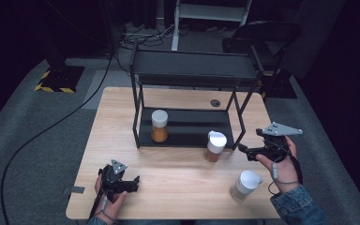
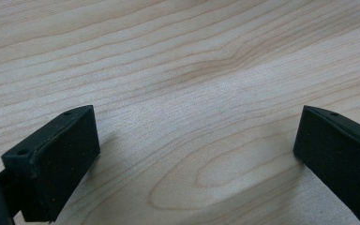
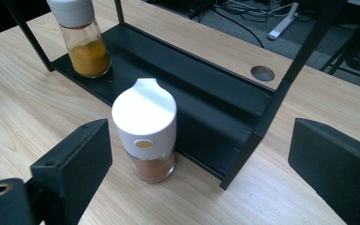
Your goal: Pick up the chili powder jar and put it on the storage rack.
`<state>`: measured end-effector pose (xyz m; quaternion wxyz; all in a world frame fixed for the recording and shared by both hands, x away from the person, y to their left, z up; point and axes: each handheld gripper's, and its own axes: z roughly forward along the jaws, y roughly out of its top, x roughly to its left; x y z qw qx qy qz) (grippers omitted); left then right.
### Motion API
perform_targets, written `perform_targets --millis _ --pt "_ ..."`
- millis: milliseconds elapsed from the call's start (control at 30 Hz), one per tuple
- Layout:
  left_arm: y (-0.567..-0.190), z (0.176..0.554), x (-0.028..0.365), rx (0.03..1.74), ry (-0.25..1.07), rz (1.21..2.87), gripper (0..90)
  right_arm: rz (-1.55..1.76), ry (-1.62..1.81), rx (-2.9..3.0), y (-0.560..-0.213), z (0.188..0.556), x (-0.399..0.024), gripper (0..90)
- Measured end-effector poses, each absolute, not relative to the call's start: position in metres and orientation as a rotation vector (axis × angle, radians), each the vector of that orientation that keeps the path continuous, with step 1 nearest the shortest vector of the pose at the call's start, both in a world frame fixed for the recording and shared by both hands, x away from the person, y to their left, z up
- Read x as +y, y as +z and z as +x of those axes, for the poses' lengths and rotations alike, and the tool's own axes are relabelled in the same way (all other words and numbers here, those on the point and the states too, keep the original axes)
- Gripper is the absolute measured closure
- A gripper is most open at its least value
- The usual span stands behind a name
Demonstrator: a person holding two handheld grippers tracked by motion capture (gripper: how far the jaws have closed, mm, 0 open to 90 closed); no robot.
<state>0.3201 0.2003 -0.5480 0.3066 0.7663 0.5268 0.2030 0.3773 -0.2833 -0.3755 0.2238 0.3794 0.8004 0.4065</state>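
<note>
A black rack [image 1: 192, 75] holds one spice jar [image 1: 159, 125]; another jar [image 3: 145, 131] stands against its front edge. The right gripper [image 3: 201, 173], wide open and empty, faces that jar from near. The left gripper [image 2: 192, 159] gapes empty over bare table [image 2: 178, 70].

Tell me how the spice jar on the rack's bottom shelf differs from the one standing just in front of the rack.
The jar on the shelf holds bright yellow-orange powder; the jar in front holds a browner powder. The shelf jar has a plain round cap, while the front jar's cap has a pointed spout and a small round mark. The shelf jar stands on the black rack; the front jar stands on the wooden table. Both are upright clear jars with white caps.
</note>
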Motion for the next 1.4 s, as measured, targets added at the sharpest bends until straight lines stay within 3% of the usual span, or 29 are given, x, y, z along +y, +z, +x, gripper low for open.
perform_targets --millis 600,1400 --pt "-0.548 0.32 0.2 1.391 0.536 2.027 0.5 1.014 1.132 2.258 -0.372 0.389 -0.255 5.9" --pt "-0.548 0.32 0.201 1.387 0.534 2.03 0.5 1.03 1.179 2.319 -0.393 0.412 -0.229 6.2"
